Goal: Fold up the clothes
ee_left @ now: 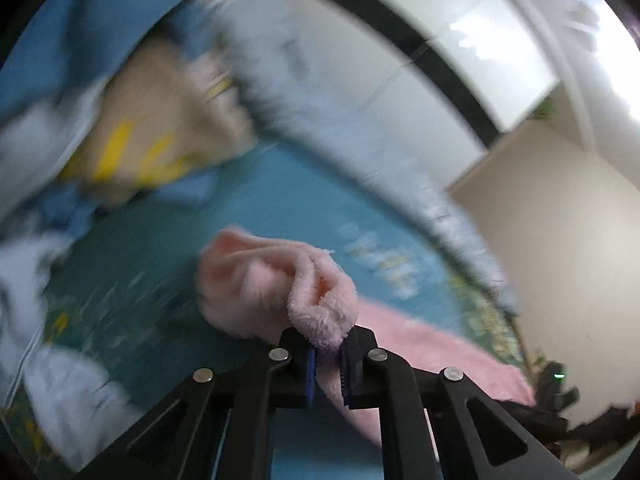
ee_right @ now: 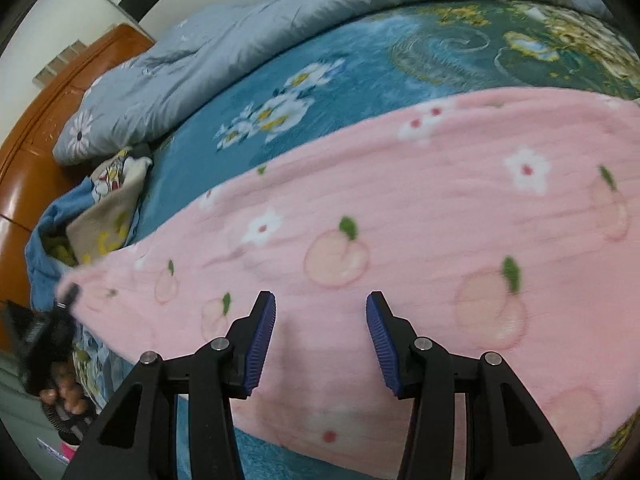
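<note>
Left wrist view: the left gripper (ee_left: 328, 350) is clamped on a bunched corner of the pink garment (ee_left: 276, 292), low centre. The right gripper (ee_right: 320, 312) hangs parted above the cloth spread over the bed (ee_right: 360, 68). Best pinch the matching edge, keeping tension even. Blur hides the far clothes, upper left.

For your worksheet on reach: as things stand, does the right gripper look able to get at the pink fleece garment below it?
Probably yes. The right gripper is open above the pink fleece garment, with nothing between its fingers and the cloth.
</note>
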The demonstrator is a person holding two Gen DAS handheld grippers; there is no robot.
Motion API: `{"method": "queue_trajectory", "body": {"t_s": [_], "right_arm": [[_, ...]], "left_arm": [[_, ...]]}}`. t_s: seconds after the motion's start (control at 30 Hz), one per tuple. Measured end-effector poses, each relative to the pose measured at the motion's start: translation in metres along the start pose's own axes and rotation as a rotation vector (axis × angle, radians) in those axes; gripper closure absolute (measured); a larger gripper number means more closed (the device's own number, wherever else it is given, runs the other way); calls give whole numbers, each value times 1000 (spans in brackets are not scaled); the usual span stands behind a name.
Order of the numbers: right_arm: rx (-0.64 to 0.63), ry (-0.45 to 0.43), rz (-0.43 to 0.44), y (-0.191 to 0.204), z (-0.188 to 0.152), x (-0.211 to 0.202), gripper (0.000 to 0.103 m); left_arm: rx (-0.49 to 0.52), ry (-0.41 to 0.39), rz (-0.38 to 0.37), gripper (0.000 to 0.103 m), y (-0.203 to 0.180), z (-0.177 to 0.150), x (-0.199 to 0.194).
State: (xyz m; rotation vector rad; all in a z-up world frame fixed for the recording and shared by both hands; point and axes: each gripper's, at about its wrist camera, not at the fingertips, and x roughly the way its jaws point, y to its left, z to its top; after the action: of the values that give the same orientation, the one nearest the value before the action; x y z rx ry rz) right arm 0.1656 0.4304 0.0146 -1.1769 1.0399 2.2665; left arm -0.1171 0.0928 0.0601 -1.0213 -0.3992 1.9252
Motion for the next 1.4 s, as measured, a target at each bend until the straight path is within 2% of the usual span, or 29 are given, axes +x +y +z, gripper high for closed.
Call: {"method": "queue_trajectory", "body": {"t_s": [0.1, 0.23, 0.3, 0.4, 0.5, 0.53, 0.6, 0.67, 0.7, 0.8, 0.87, 0.93, 1.07, 1.13, 1.17, 1.2, 1.23, 1.33, 1.4], "right_arm": [[-38, -28, 37, 11, -3, -8, 54], [-153, -28, 91, 43, -11, -12, 51], [-228, -29, 70, 61, -16, -13, 50], [-264, -32, 39, 66, -21, -12, 50], [-222, -19, 32, 50, -22, -7, 50], [-203, -13, 30, 44, -22, -5, 50], [-158, -2, 29, 32, -24, -1, 50], [-129, 7, 32, 24, -25, 2, 50], [-124, 9, 32, 22, -26, 2, 50], [-123, 8, 28, 20, -28, -2, 50], [-122, 0, 25, 16, -30, -7, 50], [-110, -7, 23, 12, -32, -10, 50], [-99, -5, 19, 10, -34, -10, 50], [-103, -6, 24, 12, -36, -12, 50], [-105, -8, 27, 12, -36, -13, 50], [-106, -12, 29, 12, -37, -15, 50], [-105, -14, 30, 11, -38, -16, 50], [-99, -17, 28, 8, -39, -18, 50], [-94, -18, 26, 5, -39, -19, 50]], "left_arm": [[88, 13, -43, 94, -35, 0, 14], [45, 73, -115, 94, -46, -7, 44], [29, 77, -104, 94, -41, -9, 46], [26, 25, -38, 94, -17, -11, 25], [14, -16, 85, 94, 26, -18, -6], [-28, 2, 114, 94, 46, -24, -11], [-145, 65, 106, 94, 84, -38, -13], [-220, 115, 101, 93, 105, -54, -11], [-226, 113, 94, 93, 106, -58, -12], [-268, 103, 50, 83, 112, -60, -15], [-306, 99, 26, 62, 116, -57, -16], [-325, 93, 10, 50, 119, -54, -15], [-312, 109, 73, 44, 112, -46, -2], [-287, 105, 102, 46, 101, -42, 6], [-274, 102, 115, 53, 96, -40, 10], [-265, 89, 119, 65, 94, -38, 10], [-249, 78, 127, 81, 90, -36, 8], [-197, 48, 112, 87, 73, -32, -4], [-99, -2, 78, 87, 48, -27, -18]]}}
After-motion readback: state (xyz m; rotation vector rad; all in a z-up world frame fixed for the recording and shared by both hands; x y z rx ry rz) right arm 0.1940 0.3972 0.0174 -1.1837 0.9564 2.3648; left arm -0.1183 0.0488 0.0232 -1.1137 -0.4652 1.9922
